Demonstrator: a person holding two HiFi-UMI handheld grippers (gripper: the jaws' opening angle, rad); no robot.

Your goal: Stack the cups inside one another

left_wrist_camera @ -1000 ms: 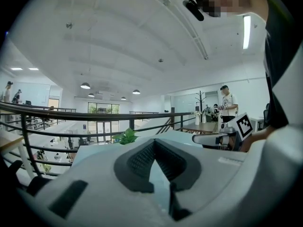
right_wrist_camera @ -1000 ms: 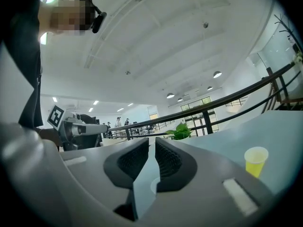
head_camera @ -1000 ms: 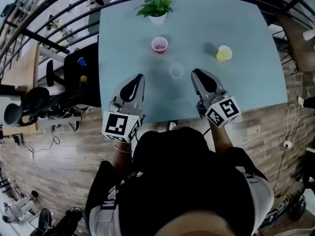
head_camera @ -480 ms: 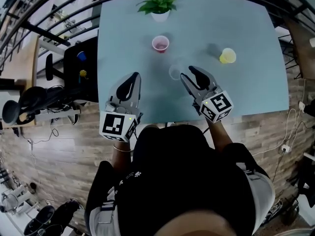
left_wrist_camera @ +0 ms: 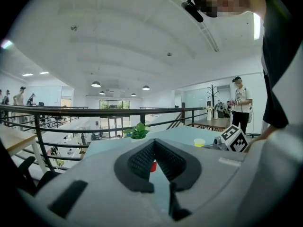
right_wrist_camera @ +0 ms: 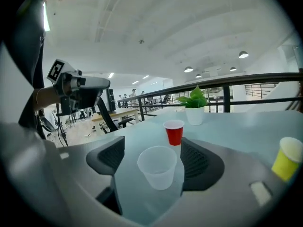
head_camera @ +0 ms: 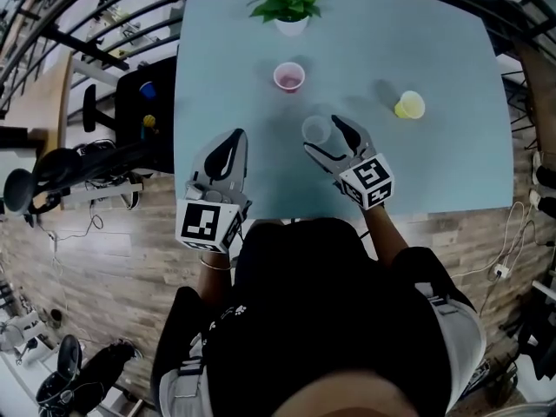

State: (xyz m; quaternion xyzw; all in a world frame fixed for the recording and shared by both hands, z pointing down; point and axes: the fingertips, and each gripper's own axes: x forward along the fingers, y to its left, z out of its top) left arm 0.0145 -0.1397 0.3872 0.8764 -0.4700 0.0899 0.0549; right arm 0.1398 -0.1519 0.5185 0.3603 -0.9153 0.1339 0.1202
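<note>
A clear plastic cup (head_camera: 317,130) stands upright on the pale blue table (head_camera: 434,172). My right gripper (head_camera: 322,136) has just been opening, and its jaws now stand wide on either side of the cup. In the right gripper view the clear cup (right_wrist_camera: 157,167) sits between the pads (right_wrist_camera: 196,162) with a gap on both sides. A red cup (head_camera: 289,77) stands further out and a yellow cup (head_camera: 410,105) off to the right. My left gripper (head_camera: 234,137) hovers at the near left of the table, shut and empty; its view shows the fingertips (left_wrist_camera: 154,142) meeting.
A potted plant (head_camera: 291,3) in a white pot stands at the table's far edge. A black railing (head_camera: 104,7) runs beyond and left of the table. An office chair and equipment (head_camera: 78,168) sit on the wooden floor at the left.
My right gripper has moved forward and left, down to the clear cup, and its jaws have opened around it. The left gripper has hardly shifted.
</note>
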